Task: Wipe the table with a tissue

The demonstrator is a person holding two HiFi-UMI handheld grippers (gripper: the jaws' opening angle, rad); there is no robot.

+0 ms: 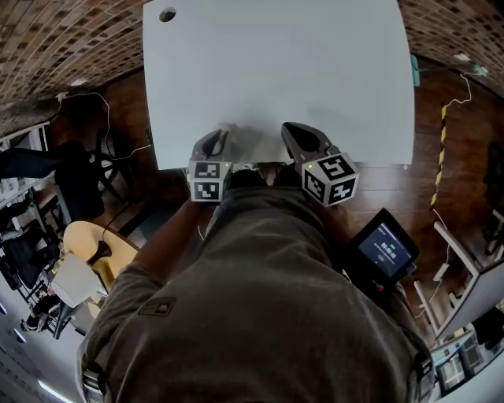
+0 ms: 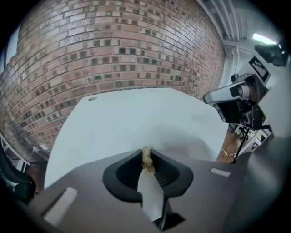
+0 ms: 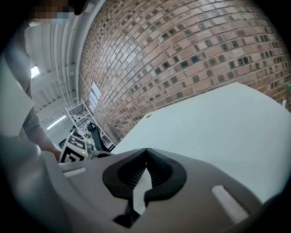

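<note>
The white table (image 1: 276, 71) fills the upper half of the head view, and both grippers are at its near edge. My left gripper (image 1: 214, 140) is shut, and in its own view a small crumpled tan scrap of tissue (image 2: 147, 161) is pinched between the tips of my left gripper (image 2: 146, 150). Just right of it, my right gripper (image 1: 298, 132) is also over the near edge. In its own view my right gripper (image 3: 146, 150) is shut with nothing between the jaws. Each gripper shows in the other's view: the right gripper (image 2: 236, 98) and the left gripper (image 3: 75, 152).
A round cable hole (image 1: 167, 14) is at the table's far left corner. Beyond the table is a brick wall (image 2: 113, 45). On the dark wood floor are cables (image 1: 102, 110), a wooden chair (image 1: 94, 248) at the left and a device with a lit screen (image 1: 386, 248) at the right.
</note>
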